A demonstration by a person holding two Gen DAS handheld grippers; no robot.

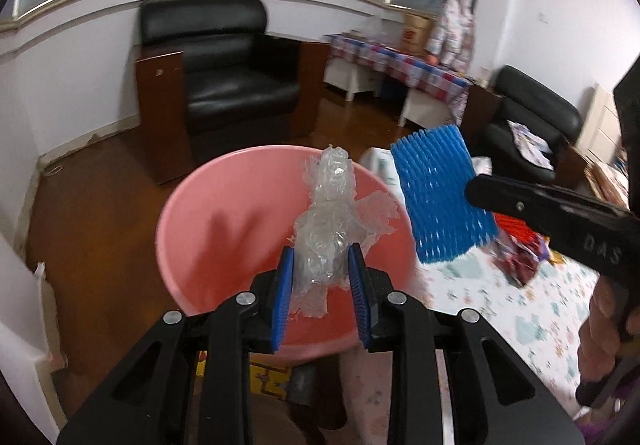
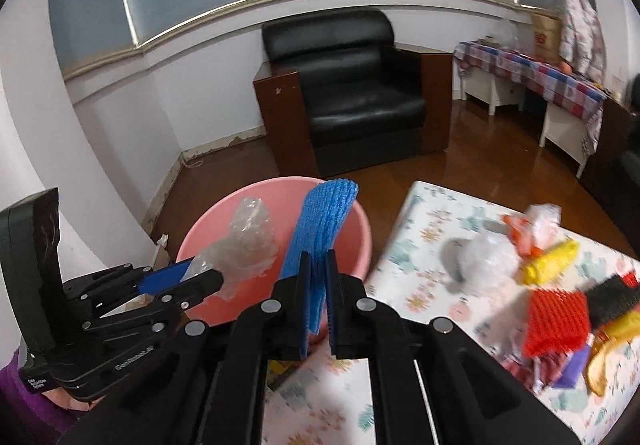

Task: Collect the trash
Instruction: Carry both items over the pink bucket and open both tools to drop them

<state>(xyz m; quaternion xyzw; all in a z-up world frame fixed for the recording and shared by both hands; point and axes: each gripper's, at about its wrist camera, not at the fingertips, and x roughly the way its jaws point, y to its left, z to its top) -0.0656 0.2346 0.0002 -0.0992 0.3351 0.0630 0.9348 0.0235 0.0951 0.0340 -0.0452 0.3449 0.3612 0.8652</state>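
**Trash in both grippers above the pink basin**

Crumpled clear plastic film [image 1: 326, 229] sits pinched between the blue pads of my left gripper [image 1: 322, 265], its bulk sticking up past the fingertips, in front of the hollow of the round pink plastic basin [image 1: 224, 213]. In my right wrist view the same wad shows at the tip of that gripper, against the near left part of the basin.

My right gripper [image 2: 319, 277] is pressed nearly together on a flat blue foam net sleeve [image 2: 326, 221], which stands up edge-on between the jaws and reaches across the basin's rim [image 2: 366, 241]. From the left wrist view the sleeve appears broadside, just to the right of the basin, with my right hand [image 1: 604, 321] on the gripper's handle at the picture's edge.

Right of the basin lies a white mat with a pale flower print [image 2: 420, 245], and more trash rests on it: a ball of clear plastic wrap [image 2: 486, 261], a yellow foam net roll [image 2: 554, 261], a red foam net sleeve [image 2: 558, 317], a black foam net piece [image 2: 612, 297] and what looks like a banana peel [image 2: 600, 361]. The mat's far corner is blurred.

Behind the basin, on the brown wooden floor [image 2: 400, 173], stands a black leather armchair [image 2: 352, 85].
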